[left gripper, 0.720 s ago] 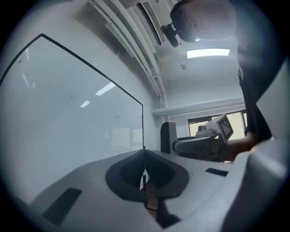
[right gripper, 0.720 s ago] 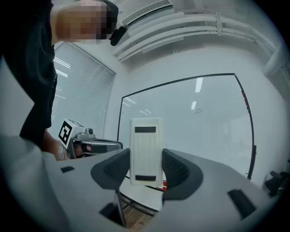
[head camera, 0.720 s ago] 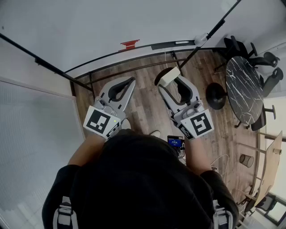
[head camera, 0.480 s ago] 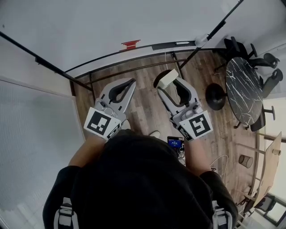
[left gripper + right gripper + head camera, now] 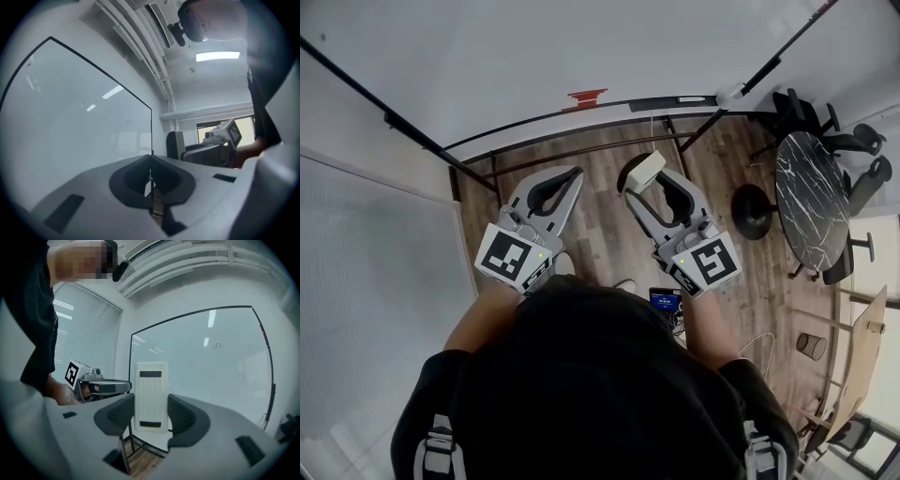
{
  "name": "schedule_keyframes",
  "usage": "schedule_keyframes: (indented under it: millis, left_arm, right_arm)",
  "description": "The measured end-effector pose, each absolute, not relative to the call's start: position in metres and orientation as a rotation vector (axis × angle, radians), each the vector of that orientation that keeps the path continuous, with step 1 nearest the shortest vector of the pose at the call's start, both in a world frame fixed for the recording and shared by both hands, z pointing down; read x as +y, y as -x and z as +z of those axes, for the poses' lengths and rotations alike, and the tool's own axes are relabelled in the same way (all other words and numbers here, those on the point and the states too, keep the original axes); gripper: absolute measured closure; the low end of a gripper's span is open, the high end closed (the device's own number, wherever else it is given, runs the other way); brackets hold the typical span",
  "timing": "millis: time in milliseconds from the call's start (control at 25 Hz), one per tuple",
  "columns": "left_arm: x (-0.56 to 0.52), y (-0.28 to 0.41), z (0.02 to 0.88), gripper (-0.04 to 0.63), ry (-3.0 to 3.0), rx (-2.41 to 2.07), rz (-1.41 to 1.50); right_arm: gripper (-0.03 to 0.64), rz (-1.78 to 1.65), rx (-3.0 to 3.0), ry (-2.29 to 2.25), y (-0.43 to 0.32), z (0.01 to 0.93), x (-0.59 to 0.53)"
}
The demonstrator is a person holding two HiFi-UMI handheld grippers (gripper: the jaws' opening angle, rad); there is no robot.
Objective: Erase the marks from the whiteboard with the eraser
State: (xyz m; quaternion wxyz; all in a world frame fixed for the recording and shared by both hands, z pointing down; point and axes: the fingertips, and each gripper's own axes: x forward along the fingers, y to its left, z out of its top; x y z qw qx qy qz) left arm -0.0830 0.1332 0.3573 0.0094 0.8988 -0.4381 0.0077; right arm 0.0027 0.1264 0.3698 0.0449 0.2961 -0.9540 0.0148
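Observation:
A white eraser (image 5: pixel 150 396) with ribbed back stands upright between the jaws of my right gripper (image 5: pixel 151 414), which is shut on it; in the head view the eraser (image 5: pixel 644 170) sits at the tip of the right gripper (image 5: pixel 649 184). The whiteboard (image 5: pixel 211 362) on its black-framed stand fills the view ahead, with a small faint mark (image 5: pixel 217 346) high up; from above the whiteboard (image 5: pixel 506 66) lies just beyond both grippers. My left gripper (image 5: pixel 567 178) is shut with nothing in it, its jaws touching, the left gripper (image 5: pixel 150 161) facing the whiteboard (image 5: pixel 70 122).
A red clip (image 5: pixel 586 97) and a black tray strip (image 5: pixel 670 101) sit on the board's lower rail. A dark marble round table (image 5: pixel 811 192) with chairs stands at the right. Window blinds (image 5: pixel 79 333) are left of the board. Wooden floor (image 5: pixel 600 234) lies below.
Both grippers have shifted a little towards the whiteboard; the right gripper with the eraser has moved slightly left and forward.

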Motion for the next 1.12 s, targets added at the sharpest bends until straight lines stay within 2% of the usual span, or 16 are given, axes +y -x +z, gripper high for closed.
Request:
schedule_keyframes:
  millis: [720,1120]
  left_arm:
    - [0.108,0.162,0.365,0.591,-2.865,-1.245,0.005]
    - [0.093,0.178,0.371,0.590,-2.874,-1.193,-0.009]
  right_arm:
    - [0.396,0.051,-2.868,-1.013,0.078,0.376,0.103]
    - [0.396,0.057,-2.833,-1.047,0.096,0.383,0.096]
